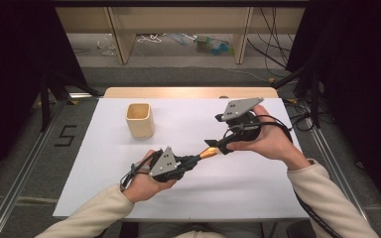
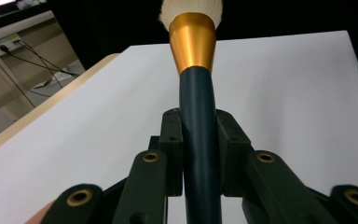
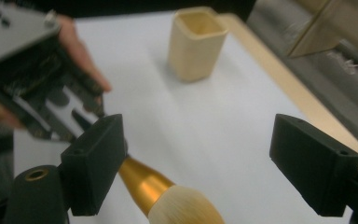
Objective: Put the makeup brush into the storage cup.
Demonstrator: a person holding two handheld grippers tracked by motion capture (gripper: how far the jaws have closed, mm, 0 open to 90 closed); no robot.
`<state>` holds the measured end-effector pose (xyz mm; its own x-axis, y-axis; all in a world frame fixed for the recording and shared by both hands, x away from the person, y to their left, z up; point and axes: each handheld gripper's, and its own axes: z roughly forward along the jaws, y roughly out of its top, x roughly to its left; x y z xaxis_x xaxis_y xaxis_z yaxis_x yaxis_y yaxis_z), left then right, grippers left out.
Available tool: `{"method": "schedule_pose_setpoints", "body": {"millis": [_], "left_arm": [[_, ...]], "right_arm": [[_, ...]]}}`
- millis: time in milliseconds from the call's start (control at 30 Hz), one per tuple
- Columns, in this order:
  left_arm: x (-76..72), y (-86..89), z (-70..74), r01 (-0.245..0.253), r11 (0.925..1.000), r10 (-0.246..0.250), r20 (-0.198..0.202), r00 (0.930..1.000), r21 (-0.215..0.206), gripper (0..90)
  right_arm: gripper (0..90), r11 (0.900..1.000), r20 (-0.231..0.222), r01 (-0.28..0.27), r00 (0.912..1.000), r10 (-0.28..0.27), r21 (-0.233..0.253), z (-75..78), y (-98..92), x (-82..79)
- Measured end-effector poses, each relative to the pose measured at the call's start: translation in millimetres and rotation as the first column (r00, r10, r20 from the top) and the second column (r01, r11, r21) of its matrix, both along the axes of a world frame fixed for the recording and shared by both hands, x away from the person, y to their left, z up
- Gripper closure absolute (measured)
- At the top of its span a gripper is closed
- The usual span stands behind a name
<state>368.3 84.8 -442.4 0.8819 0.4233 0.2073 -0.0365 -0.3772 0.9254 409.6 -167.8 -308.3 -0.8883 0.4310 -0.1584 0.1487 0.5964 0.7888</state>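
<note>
**Makeup brush held between two grippers above white table**

Cut off at the top of the left gripper view: the pale bristles of the makeup brush (image 2: 196, 93), with just the root of the tuft in frame above the gold ferrule. Cut off again at the bottom of the right gripper view, where the bristle head runs out of frame and part of the ferrule sits behind one jaw. Hard to make out from the high view: the bristles themselves, lost against the right hand (image 1: 265, 136) and the white table (image 1: 228, 183).

Clamped on the brush's dark blue-green handle, the left gripper (image 1: 188, 162), jaws pressed against both sides of the handle, brush pointing up and right across the table, held in the air. Wrapped around that gripper from below, the left hand (image 1: 141, 183), cream sleeve reaching in from the bottom edge.

Spread wide apart, the right gripper (image 3: 209, 154), jaws standing either side of the bristle end, neither pressing on it. Raised above the left, tilted down toward the brush tip, grey plate uppermost.

Standing upright and well apart on the far left of the table, a cream square cup (image 1: 140, 119).
</note>
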Motion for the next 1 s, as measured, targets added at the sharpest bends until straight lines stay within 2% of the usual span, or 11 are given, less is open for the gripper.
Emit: {"method": "schedule_pose_setpoints", "body": {"millis": [33,67,133,233,333,500,600,667,767,933,1000], "left_arm": [[0.0,0.0,0.0,0.0,1.0,0.0,0.0,1.0,0.0,75.4],[0.1,1.6,1.1,-0.006,1.0,0.006,-0.004,1.0,-0.007,75.3],[-0.3,2.4,1.8,-0.012,0.9999,0.012,0.008,0.9999,-0.002,75.4],[0.2,5.4,4.0,-0.017,0.9998,0.017,0.016,0.9997,-0.012,75.3],[1.2,7.5,5.2,-0.034,0.999,0.034,0.015,0.9993,-0.028,75.3],[3.2,11.4,8.3,-0.064,0.9963,0.065,0.022,0.9976,-0.057,75.4],[3.3,12.8,10.6,-0.073,0.9953,0.075,0.029,0.9968,-0.063,75.4],[3.0,12.8,11.4,-0.081,0.994,0.084,0.035,0.9959,-0.074,75.3],[3.2,12.9,11.8,-0.085,0.9931,0.088,0.038,0.9954,-0.081,75.3],[2.3,13.3,14.8,-0.091,0.9915,0.096,0.054,0.9939,-0.094,75.3],[2.2,13.5,14.7,-0.099,0.9904,0.105,0.059,0.9927,-0.097,75.3]], "right_arm": [[19.3,1.0,0.0,0.0,1.0,0.0,0.0,0.0,0.0,0.0],[18.5,0.995,0.016,0.059,0.998,-0.061,0.08,-2.5,-8.0,-1.9],[18.8,0.982,0.049,0.118,0.9908,-0.126,0.145,-8.1,-14.3,-5.9],[17.7,0.963,0.052,0.169,0.9817,-0.183,0.209,-17.0,-22.6,-11.6],[16.7,0.927,0.029,0.211,0.9726,-0.231,0.31,-25.5,-29.9,-18.2],[16.3,0.852,-0.019,0.258,0.9596,-0.281,0.456,-40.6,-40.0,-25.8],[16.8,0.827,-0.061,0.288,0.9531,-0.296,0.482,-50.6,-41.8,-28.2],[16.5,0.82,-0.09,0.301,0.9512,-0.295,0.486,-60.4,-40.8,-28.6],[16.7,0.822,-0.118,0.312,0.9491,-0.292,0.475,-71.0,-38.5,-28.9],[18.5,0.832,-0.239,0.327,0.9406,-0.241,0.449,-102.4,-24.3,-32.6],[19.8,0.825,-0.272,0.325,0.9375,-0.217,0.463,-107.2,-17.7,-33.8]]}}
